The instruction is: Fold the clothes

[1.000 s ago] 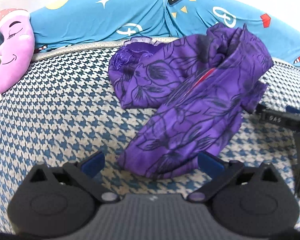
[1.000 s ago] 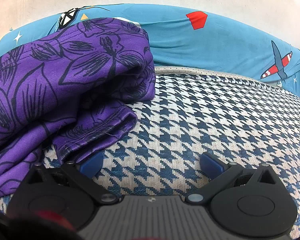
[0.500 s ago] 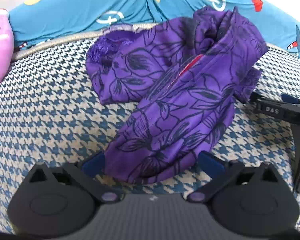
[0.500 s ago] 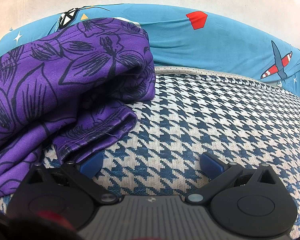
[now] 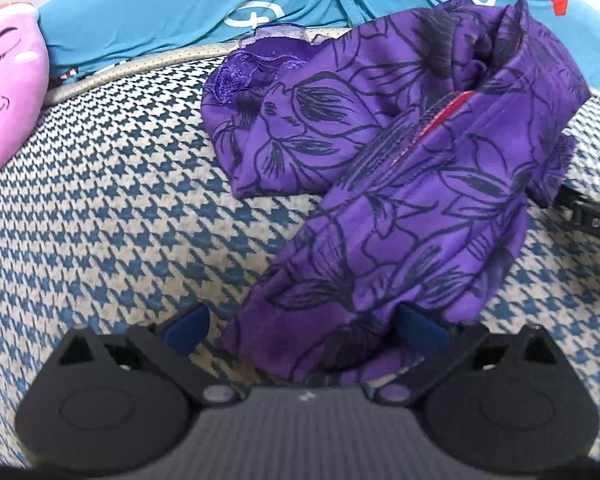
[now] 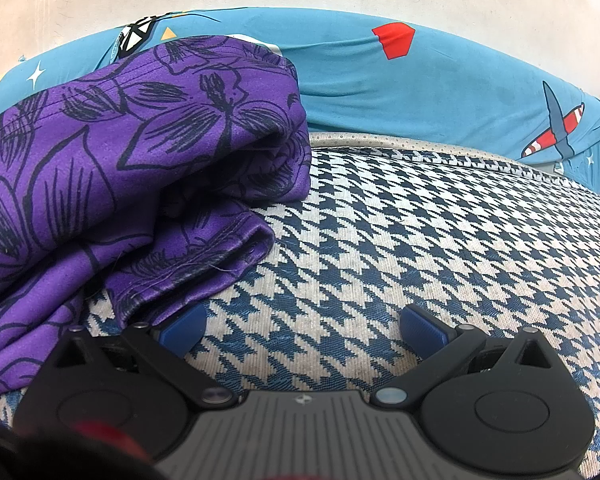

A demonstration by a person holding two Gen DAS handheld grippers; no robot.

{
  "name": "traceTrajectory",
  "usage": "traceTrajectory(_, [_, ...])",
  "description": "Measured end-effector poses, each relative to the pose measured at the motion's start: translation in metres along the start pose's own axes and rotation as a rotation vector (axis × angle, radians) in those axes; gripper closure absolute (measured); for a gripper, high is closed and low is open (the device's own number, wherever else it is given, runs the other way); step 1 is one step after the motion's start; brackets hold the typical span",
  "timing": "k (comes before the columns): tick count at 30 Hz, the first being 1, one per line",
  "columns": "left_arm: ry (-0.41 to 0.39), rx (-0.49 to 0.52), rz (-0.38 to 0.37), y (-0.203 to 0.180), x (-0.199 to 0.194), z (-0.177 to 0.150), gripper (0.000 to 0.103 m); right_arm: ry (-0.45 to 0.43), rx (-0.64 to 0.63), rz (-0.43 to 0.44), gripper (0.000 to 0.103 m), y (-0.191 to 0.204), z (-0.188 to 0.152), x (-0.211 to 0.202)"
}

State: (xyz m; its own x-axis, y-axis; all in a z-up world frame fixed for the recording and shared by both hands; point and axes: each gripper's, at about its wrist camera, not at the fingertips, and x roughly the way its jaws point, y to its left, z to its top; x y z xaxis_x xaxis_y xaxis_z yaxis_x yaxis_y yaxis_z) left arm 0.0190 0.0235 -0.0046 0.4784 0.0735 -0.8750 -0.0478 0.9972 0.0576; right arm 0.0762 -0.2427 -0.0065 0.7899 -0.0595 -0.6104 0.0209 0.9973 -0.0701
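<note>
A crumpled purple garment printed with dark flower outlines [image 5: 384, 184] lies heaped on a blue-and-white houndstooth woven surface [image 5: 112, 216]. Its near end reaches down into the gap between the wide-spread jaws of the left gripper [image 5: 304, 322], with cloth lying against the right-hand blue pad [image 5: 420, 326] and the left-hand pad well clear of it over bare houndstooth; the jaws are not closed on the fabric. A red strip shows in a fold along the middle of the garment, and a ruffled sheer purple edge [image 5: 272, 40] sits at its far side, ahead of the jaws.

In the right wrist view the same garment [image 6: 132, 152] is bunched to the left of the right gripper [image 6: 302, 330], whose jaws stand wide apart over bare houndstooth surface [image 6: 420, 224]. A hemmed fold of the cloth comes just beside the left blue pad [image 6: 182, 330]; contact cannot be told.

Beyond the jaws a turquoise sheet printed with stars, planets and red aeroplanes [image 6: 440, 80] runs along the far edge. A pink plush cushion with a smiling face [image 5: 8, 100] lies far left of the left jaws. No container is visible
</note>
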Motion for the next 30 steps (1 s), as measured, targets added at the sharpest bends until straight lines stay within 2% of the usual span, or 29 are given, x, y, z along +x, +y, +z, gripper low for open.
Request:
traceTrajectory(10, [-0.003,-0.017,0.011,0.002,0.020,0.014,0.000,0.004,-0.002,-0.002,0.000,0.000,-0.001,-0.003])
traceTrajectory(18, [-0.006,-0.019,0.002,0.008,0.025,0.022,0.000,0.091,-0.025,0.023,0.000,0.001,0.003,-0.010])
traceTrajectory(22, [-0.007,-0.026,0.000,0.016,0.029,0.030,0.000,0.122,0.027,0.045,0.000,-0.008,0.011,-0.017])
traceTrajectory(26, [-0.025,-0.017,0.010,0.017,0.037,0.041,0.000,0.108,0.106,0.074,0.001,-0.020,0.023,-0.026])
traceTrajectory(30, [-0.043,-0.016,0.013,0.018,0.043,0.053,0.000,0.066,0.118,0.103,0.003,-0.019,0.032,-0.036])
